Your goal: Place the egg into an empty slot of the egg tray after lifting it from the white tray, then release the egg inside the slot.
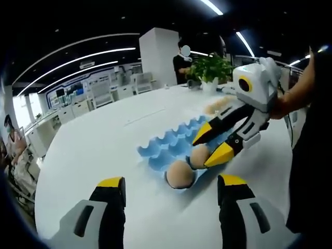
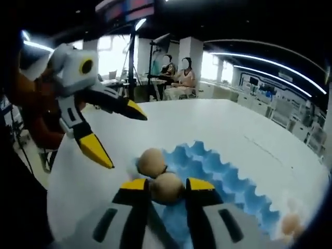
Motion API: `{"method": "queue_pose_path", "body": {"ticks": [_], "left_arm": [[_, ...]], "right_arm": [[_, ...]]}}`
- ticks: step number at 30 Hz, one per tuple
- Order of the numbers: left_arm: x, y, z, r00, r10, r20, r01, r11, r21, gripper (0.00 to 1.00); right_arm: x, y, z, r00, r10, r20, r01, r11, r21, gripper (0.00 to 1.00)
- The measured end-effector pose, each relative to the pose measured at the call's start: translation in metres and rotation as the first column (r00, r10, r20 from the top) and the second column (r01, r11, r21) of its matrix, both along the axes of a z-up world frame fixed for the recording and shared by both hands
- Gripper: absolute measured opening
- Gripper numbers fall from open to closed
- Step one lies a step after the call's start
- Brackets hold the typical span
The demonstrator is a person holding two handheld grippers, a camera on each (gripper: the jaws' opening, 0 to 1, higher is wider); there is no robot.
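Note:
A blue egg tray (image 1: 171, 142) (image 2: 228, 176) lies on the white table (image 1: 104, 150). One brown egg (image 1: 180, 174) (image 2: 151, 161) sits in its near corner slot. My right gripper (image 2: 167, 188) (image 1: 210, 145) is shut on a second egg (image 2: 167, 187) (image 1: 198, 154), holding it low over the slot beside the first. My left gripper (image 1: 171, 182) (image 2: 122, 134) hovers open in front of the tray with nothing between its jaws. Further eggs (image 1: 217, 106) (image 2: 289, 223) lie past the tray's far end; the white tray under them is hard to make out.
A potted plant (image 1: 210, 67) stands at the table's far edge near a white pillar (image 1: 158, 57). A person's hand (image 1: 293, 96) holds my right gripper. People sit beyond the table (image 2: 179, 75). Bare tabletop stretches left of the tray (image 1: 88, 140).

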State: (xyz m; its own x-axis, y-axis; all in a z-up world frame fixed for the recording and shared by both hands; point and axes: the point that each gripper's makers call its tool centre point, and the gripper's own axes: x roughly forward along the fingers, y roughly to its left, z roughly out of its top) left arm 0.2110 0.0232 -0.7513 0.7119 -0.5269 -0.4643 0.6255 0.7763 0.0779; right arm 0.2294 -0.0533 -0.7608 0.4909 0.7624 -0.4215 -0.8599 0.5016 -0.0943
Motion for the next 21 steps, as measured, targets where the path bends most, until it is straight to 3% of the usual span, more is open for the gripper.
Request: {"method": "queue_pose_path", "body": {"ticks": [4, 7, 12, 15, 16, 20, 21], "left_arm": [[0.001, 0.0, 0.001, 1.0, 0.0, 0.005, 0.0, 1.0, 0.0, 0.73], [0.001, -0.002, 0.001, 1.0, -0.004, 0.002, 0.004, 1.0, -0.002, 0.72], [0.002, -0.003, 0.002, 1.0, -0.004, 0.001, 0.004, 1.0, -0.005, 0.72], [0.003, -0.002, 0.002, 1.0, -0.005, -0.001, 0.005, 1.0, -0.009, 0.72], [0.003, -0.002, 0.002, 1.0, -0.009, -0.002, 0.009, 1.0, -0.009, 0.72], [0.004, -0.002, 0.001, 1.0, -0.009, -0.006, 0.009, 1.0, -0.009, 0.73], [0.004, -0.003, 0.0, 1.0, -0.01, -0.007, 0.01, 1.0, -0.008, 0.73]], "right_arm": [[0.01, -0.038, 0.012, 0.991, -0.116, 0.062, 0.116, 0.993, 0.002, 0.26], [0.014, -0.065, 0.013, 0.98, -0.198, 0.02, 0.197, 0.98, 0.034, 0.26], [0.029, -0.138, 0.02, 0.911, -0.412, 0.004, 0.411, 0.909, 0.061, 0.27], [0.032, -0.187, 0.019, 0.84, -0.543, 0.002, 0.542, 0.839, 0.052, 0.27], [0.032, -0.211, 0.018, 0.798, -0.602, 0.015, 0.601, 0.798, 0.041, 0.28], [0.026, -0.27, 0.015, 0.688, -0.726, 0.007, 0.725, 0.688, 0.034, 0.3], [0.02, -0.292, 0.011, 0.641, -0.767, -0.014, 0.767, 0.641, 0.021, 0.3]]}}
